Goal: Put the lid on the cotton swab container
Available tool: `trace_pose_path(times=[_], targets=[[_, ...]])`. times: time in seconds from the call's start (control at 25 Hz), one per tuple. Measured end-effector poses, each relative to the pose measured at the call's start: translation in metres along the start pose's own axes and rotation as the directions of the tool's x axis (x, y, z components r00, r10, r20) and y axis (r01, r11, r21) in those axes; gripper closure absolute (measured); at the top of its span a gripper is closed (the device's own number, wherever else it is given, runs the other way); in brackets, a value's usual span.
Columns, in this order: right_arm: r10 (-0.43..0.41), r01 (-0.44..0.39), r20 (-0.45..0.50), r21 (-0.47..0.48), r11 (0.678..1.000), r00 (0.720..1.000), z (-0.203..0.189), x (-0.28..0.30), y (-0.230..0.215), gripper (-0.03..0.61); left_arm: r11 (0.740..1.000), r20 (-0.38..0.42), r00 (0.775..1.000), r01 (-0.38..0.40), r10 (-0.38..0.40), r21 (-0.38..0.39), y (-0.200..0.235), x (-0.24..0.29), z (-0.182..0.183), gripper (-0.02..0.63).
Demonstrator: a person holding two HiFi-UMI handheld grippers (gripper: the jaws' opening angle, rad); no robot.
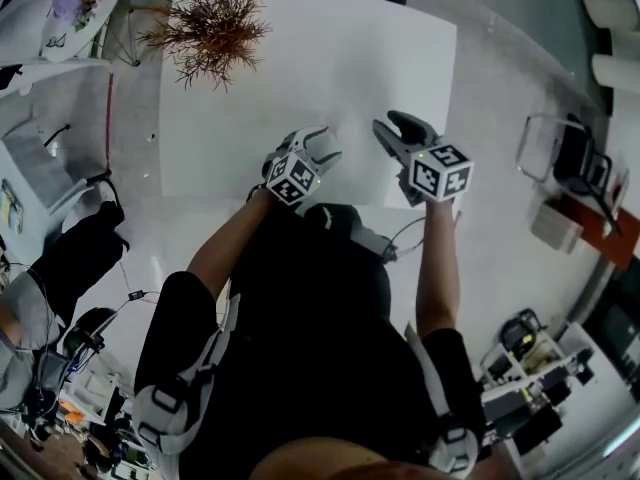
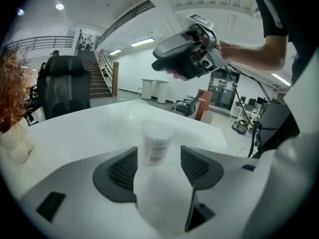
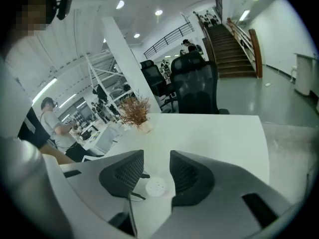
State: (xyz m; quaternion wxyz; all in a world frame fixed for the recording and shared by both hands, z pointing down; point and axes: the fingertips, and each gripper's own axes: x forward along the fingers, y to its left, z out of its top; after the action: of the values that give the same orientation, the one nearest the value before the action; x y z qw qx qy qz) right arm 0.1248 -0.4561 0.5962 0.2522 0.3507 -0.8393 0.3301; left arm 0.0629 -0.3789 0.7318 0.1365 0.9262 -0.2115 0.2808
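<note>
The cotton swab container (image 2: 156, 143), a small clear cup with a printed label, stands upright on the white table (image 1: 400, 58). It is just ahead of my left gripper (image 2: 158, 166), whose open jaws stand clear of it on both sides. A clear round lid (image 2: 137, 108) lies further back on the table. My right gripper (image 2: 187, 51) hovers above and behind the cup, open and empty. In the right gripper view a small round white dotted face (image 3: 155, 186) shows on the table between the right gripper's (image 3: 157, 171) jaws. Both grippers (image 1: 325, 148) (image 1: 395, 133) hang over the table's near edge.
A dried brown plant (image 1: 212, 30) in a white pot stands at the table's far left. A black office chair (image 3: 197, 86) is behind the far edge. A seated person (image 3: 50, 118) and desks are off to one side. A staircase (image 2: 97, 76) rises beyond.
</note>
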Motion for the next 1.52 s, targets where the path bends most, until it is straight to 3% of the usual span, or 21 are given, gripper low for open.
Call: trace_pose_path(times=[0.28,0.48,0.8,1.16,1.52], targets=[[0.075,-0.058,-0.144,0.120,0.991,0.987,-0.008,0.056,-0.043,0.423,1.000,-0.054,0.998,0.016,-0.015,0.016,0.013,0.032,-0.016,0.360],[0.178,-0.128,-0.235,0.215,0.968,0.956,-0.030,0.079,-0.053,0.425,0.999,-0.061,0.998,0.035,-0.032,0.040,0.011,0.036,-0.014,0.360],[0.276,-0.193,-0.282,0.288,0.938,0.919,-0.034,0.093,-0.049,0.457,0.993,-0.068,0.996,0.063,-0.056,0.103,0.014,0.040,-0.011,0.362],[0.334,-0.249,-0.279,0.300,0.921,0.900,-0.034,0.085,-0.036,0.476,0.987,-0.083,0.992,0.106,-0.096,0.119,0.011,0.041,-0.013,0.388],[0.421,-0.331,-0.301,0.306,0.892,0.855,-0.050,0.068,-0.003,0.477,0.985,-0.088,0.990,0.121,-0.110,0.125,0.009,0.041,-0.013,0.390]])
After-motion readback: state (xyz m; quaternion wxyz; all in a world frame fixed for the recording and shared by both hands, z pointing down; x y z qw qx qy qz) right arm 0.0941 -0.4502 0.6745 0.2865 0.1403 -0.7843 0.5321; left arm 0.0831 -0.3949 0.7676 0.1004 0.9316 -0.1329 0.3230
